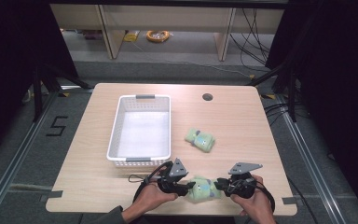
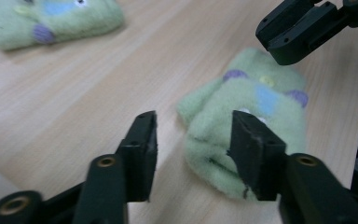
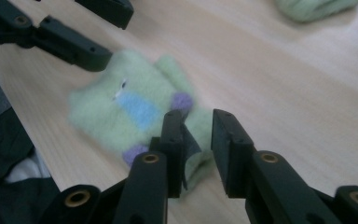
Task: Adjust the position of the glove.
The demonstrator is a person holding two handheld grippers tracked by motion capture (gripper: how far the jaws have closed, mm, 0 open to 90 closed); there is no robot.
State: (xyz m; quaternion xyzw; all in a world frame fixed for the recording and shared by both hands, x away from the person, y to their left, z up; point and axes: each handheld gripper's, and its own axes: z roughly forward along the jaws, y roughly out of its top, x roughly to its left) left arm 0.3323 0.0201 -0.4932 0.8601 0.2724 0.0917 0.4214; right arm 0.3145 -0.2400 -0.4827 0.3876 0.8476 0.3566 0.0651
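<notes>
Left hand-held gripper (image 1: 189,186) and right hand-held gripper (image 1: 218,183) both at the fuzzy green sock with blue and purple patches (image 1: 203,188), near front edge of the light wooden desk (image 1: 242,121).
Left hand-held gripper: jaws spread wide in the left gripper view, one jaw over the sock's edge, the other on bare desk beside it, nothing clamped. Right hand-held gripper: jaws narrowly parted in the right gripper view, sock's end (image 3: 193,154) sits between them; cannot tell if they actually pinch it. Sock lies flat on the desk between the two hands. Second matching green fuzzy sock (image 1: 199,139) lies well apart, mid-desk, just right of the white slotted plastic basket (image 1: 117,126).
</notes>
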